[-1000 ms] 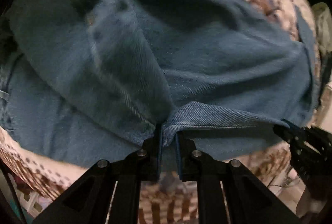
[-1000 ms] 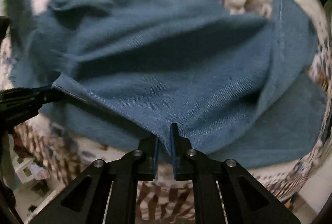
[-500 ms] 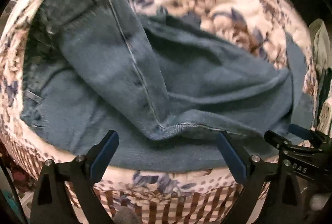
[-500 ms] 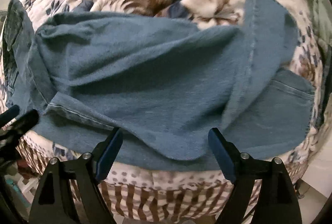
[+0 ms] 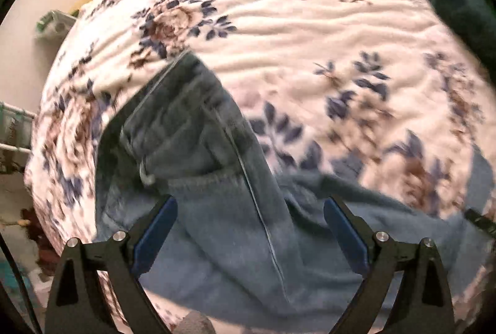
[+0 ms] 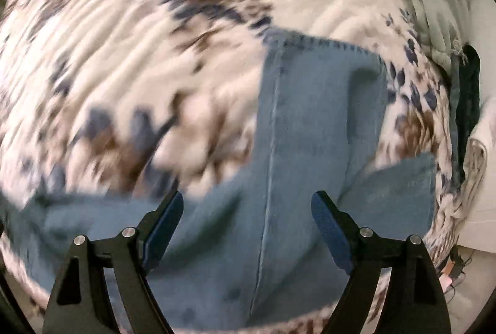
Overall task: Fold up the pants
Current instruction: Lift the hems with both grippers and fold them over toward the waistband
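Since one second ago both claws have released the denim hem they pinched and have risen, so that more of the bed shows beyond the garment. The left claw (image 5: 249,227) stands wide open with nothing between its blue-padded fingers (image 5: 155,236); it hangs above the blue denim pants (image 5: 217,225). The right claw (image 6: 248,224) is equally wide open and holds nothing.

The pants lie on the cream, ribbed bedspread with blue and brown flowers (image 5: 294,24). In the left wrist view the waistband end points to the far left, and a pale side seam runs from there toward the near edge between the fingers. In the right wrist view a trouser leg extends away to the far right, its stitched hem (image 6: 325,44) lying flat on the bedspread. A pale green cloth (image 6: 434,8) and a dark green cloth (image 6: 469,98) lie at the far right edge of the bed.
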